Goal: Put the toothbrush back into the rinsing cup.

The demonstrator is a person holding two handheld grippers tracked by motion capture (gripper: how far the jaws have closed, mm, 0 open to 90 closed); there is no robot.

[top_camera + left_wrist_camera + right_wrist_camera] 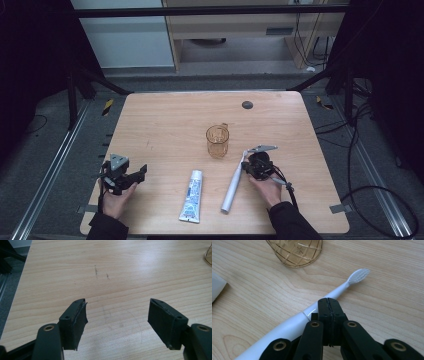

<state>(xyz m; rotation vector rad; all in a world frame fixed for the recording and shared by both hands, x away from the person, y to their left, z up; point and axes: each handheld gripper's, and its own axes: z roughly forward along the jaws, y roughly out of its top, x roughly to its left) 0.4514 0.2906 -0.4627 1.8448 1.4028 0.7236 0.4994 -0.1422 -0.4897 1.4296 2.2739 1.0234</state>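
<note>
- Right gripper [329, 301] jaws are pressing flat together with nothing between them, hovering just over the neck of the electric toothbrush [294, 323]; left gripper [117, 315] jaws are standing wide apart, holding nothing, over bare desk [125, 270].
- Toothbrush is lying flat on the desk, bristle head [359, 275] pointing toward the amber cup [295, 252], handle end running back toward the person; in the high view it is sitting between the toothpaste tube [192, 196] and the right hand [265, 187].
- Cup is standing upright near desk centre [218, 141].
- Risk, as I am judging it: closed jaws coming down on the rounded neck would be nudging or rolling the brush rather than gripping it.
- Second risk: a pinch on the thin neck could be letting the heavy handle swing and knock the cup.
</note>
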